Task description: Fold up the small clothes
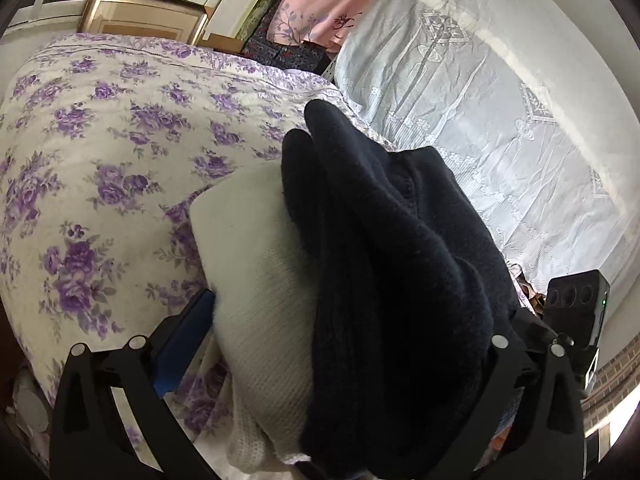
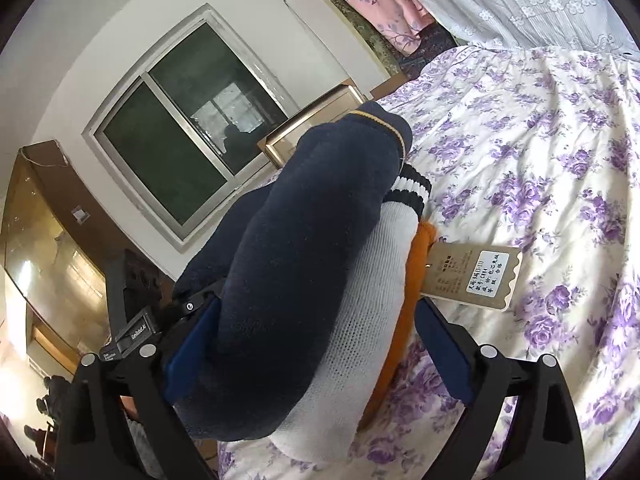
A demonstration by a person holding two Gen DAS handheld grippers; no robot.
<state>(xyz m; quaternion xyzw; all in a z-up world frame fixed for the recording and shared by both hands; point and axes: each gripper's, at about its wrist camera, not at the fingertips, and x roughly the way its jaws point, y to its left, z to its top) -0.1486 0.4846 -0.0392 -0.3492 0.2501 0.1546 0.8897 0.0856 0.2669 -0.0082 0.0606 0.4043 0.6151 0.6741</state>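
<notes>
I am holding my two tongs up over the big bed cover with purple flowers. It is lying under and ahead of both tongs. I think I am lifting the small clothes off it so I can line them up for folding.

In my right tongs I am holding a stack of three small things, pressed flat together. The dark blue sock is the biggest, and it is lying against my left blue finger. The white sock, with black stripes at its far end, is sitting in the middle. The orange piece is thin and is near my right finger. I cannot tell if that finger is touching it. A paper tag is sticking out from it to the right, past my fingers. These tongs are about half open, squeezing the stack.

My left tongs are holding the other end, I think. The dark sock is filling the right side and the white sock is filling the left. The socks are hiding most of my fingers here. The tongs look wide open with the bundle filling the gap, so I think I am gripping it.

I am holding both ends so the stack is not falling apart.
</notes>
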